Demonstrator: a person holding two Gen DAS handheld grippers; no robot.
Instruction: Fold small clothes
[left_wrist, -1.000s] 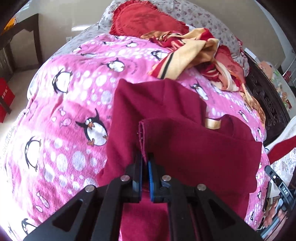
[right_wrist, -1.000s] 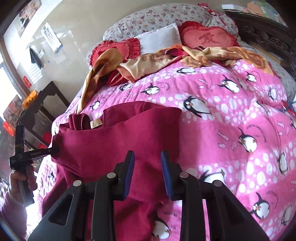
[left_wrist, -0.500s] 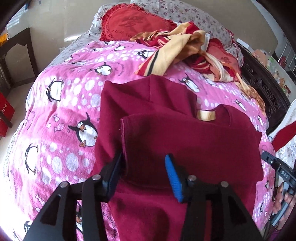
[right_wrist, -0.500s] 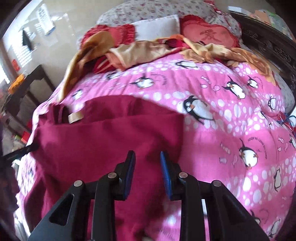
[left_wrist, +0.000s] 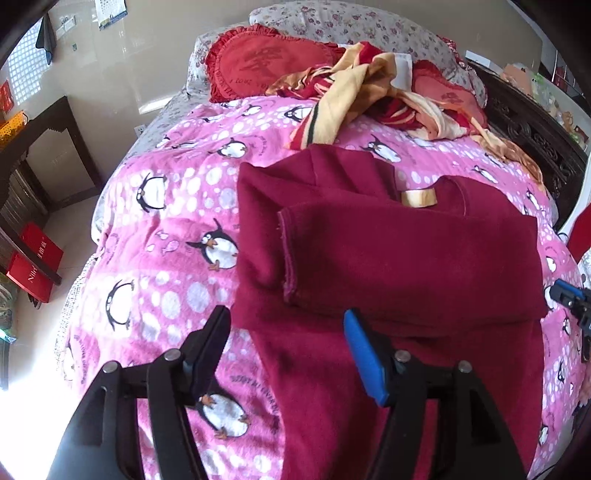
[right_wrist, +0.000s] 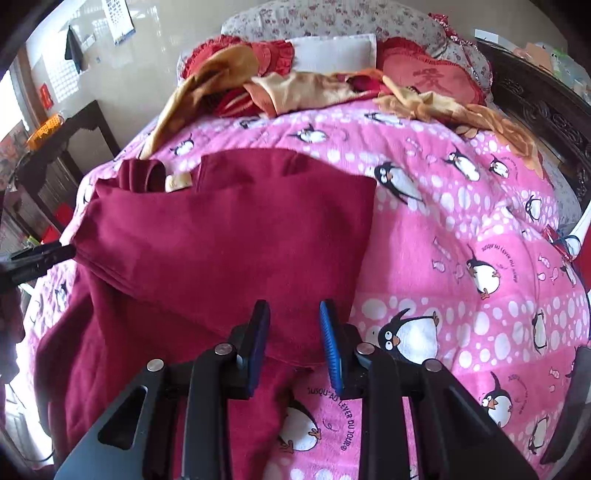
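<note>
**A:** What is filling the scene, biggest thing first?

**B:** A bed (left_wrist: 155, 206) is taking up nearly everything, and a pink penguin-print blanket (right_wrist: 461, 229) is covering it. A dark red garment (left_wrist: 388, 258) is lying on the blanket near the front edge, directly ahead of both grippers.

**A:** And behind it?

**B:** A loose heap of red and yellow clothes (left_wrist: 369, 85) is waiting near the headboard, against a red heart cushion (left_wrist: 258, 70) and a floral pillow (left_wrist: 351, 22).

**A:** How is the garment looking?

**B:** One part is lying doubled over the body, making a thick band across the middle. A tan neck label (left_wrist: 419, 197) is showing at the far side. The lower part is trailing toward the cameras, not yet folded.

**A:** What are the grippers doing?

**B:** The left gripper (left_wrist: 286, 334) is hanging just above the near left corner of the fold; its jaws are opening wide, with cloth below them but nothing pinched. The right gripper (right_wrist: 293, 332) is hovering at the fold's near right edge, jaws narrow; the cloth is sitting under the gap and I am seeing no grip on it.

**A:** So how far along?

**B:** I am judging it early: one fold is lying in place, the trailing part is needing folding, and the heap is sitting untouched.
</note>
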